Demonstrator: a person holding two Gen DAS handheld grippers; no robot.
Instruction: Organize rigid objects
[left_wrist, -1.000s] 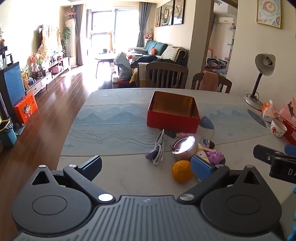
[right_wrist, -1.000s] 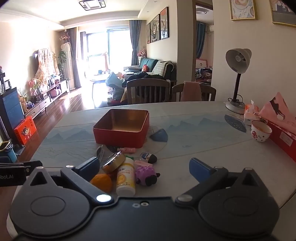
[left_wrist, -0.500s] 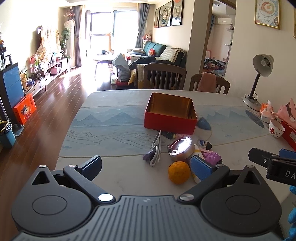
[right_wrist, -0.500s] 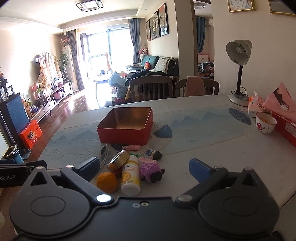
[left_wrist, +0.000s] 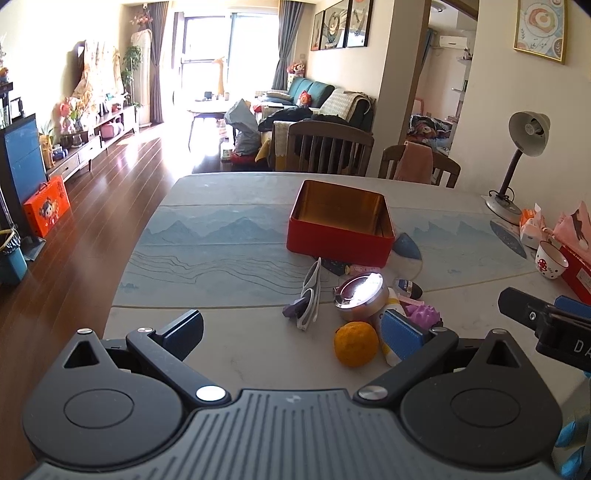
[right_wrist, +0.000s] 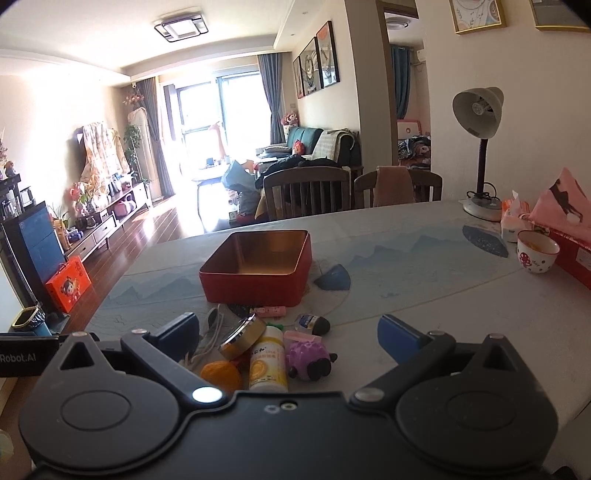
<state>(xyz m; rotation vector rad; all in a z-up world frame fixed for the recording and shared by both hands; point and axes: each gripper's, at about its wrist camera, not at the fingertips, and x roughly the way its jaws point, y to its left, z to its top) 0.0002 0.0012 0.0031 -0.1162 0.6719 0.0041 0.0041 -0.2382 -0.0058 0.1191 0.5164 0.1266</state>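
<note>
An open red tin box (left_wrist: 340, 221) (right_wrist: 258, 266) stands empty on the table. In front of it lies a cluster: an orange (left_wrist: 355, 343) (right_wrist: 220, 374), a round metal tin (left_wrist: 360, 297) (right_wrist: 242, 336), white sunglasses (left_wrist: 310, 299), a white and yellow bottle (right_wrist: 267, 363), a purple spiky toy (right_wrist: 308, 360) (left_wrist: 424, 315) and a small dark tube (right_wrist: 312, 324). My left gripper (left_wrist: 291, 334) is open and empty, above the table's near edge, left of the cluster. My right gripper (right_wrist: 288, 338) is open and empty, with the cluster between its fingers in view.
A desk lamp (right_wrist: 478, 147), a small cup (right_wrist: 537, 251), tissue packs (right_wrist: 513, 221) and a red box (right_wrist: 574, 251) stand along the table's right side. Two wooden chairs (left_wrist: 328, 151) stand at the far edge. The table (left_wrist: 221, 236) ends at the left over the wooden floor.
Both grippers have drawn back and risen slightly; the cluster sits a little lower and farther in both views. Nothing was taken hold of.
</note>
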